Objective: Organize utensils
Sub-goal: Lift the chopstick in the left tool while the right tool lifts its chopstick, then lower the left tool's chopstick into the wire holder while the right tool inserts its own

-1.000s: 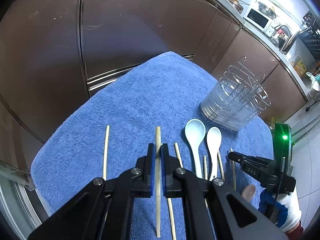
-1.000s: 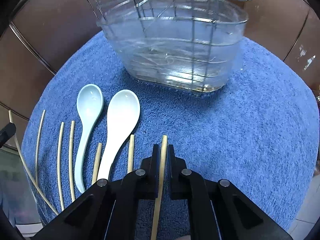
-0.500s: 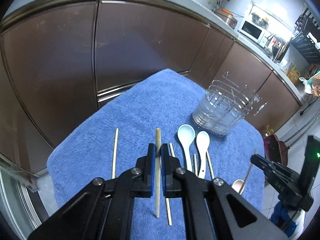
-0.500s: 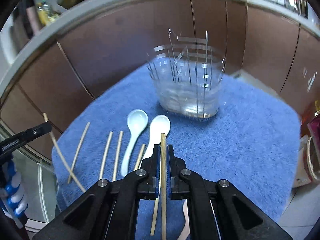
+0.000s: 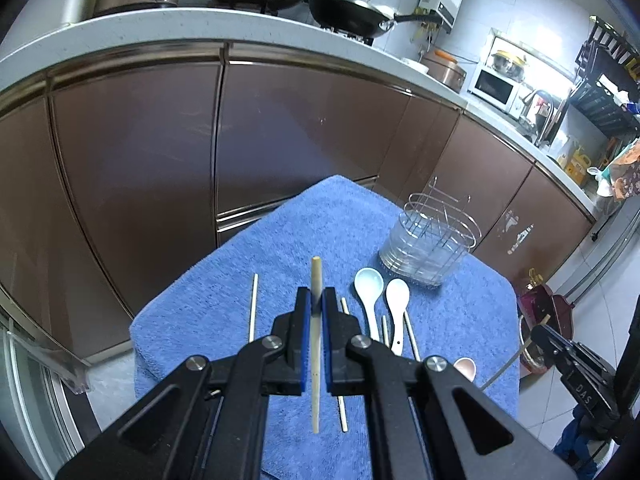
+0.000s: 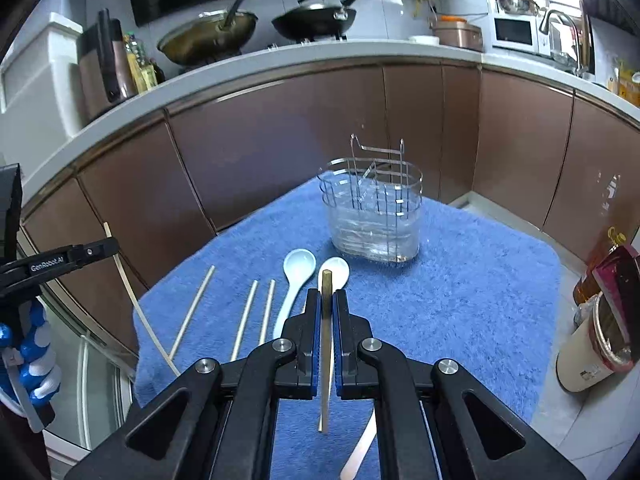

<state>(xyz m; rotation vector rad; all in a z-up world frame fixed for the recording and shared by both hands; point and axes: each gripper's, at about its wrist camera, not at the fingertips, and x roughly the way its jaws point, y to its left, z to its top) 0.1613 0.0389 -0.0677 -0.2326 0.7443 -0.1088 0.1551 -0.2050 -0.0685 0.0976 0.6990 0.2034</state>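
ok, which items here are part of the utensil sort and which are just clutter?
Job items:
- left claw, shut on a chopstick
- right claw, shut on a chopstick
- loose chopsticks
- two white spoons
- wire caddy
- blue towel

Clutter:
- pans
- microwave
- thermos

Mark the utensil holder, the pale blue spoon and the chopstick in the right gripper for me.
utensil holder [image 6: 372, 216]: right wrist view, front wire wall.
pale blue spoon [image 6: 299, 261]: right wrist view, bowl.
chopstick [image 6: 326, 344]: right wrist view, shaft between the pads.
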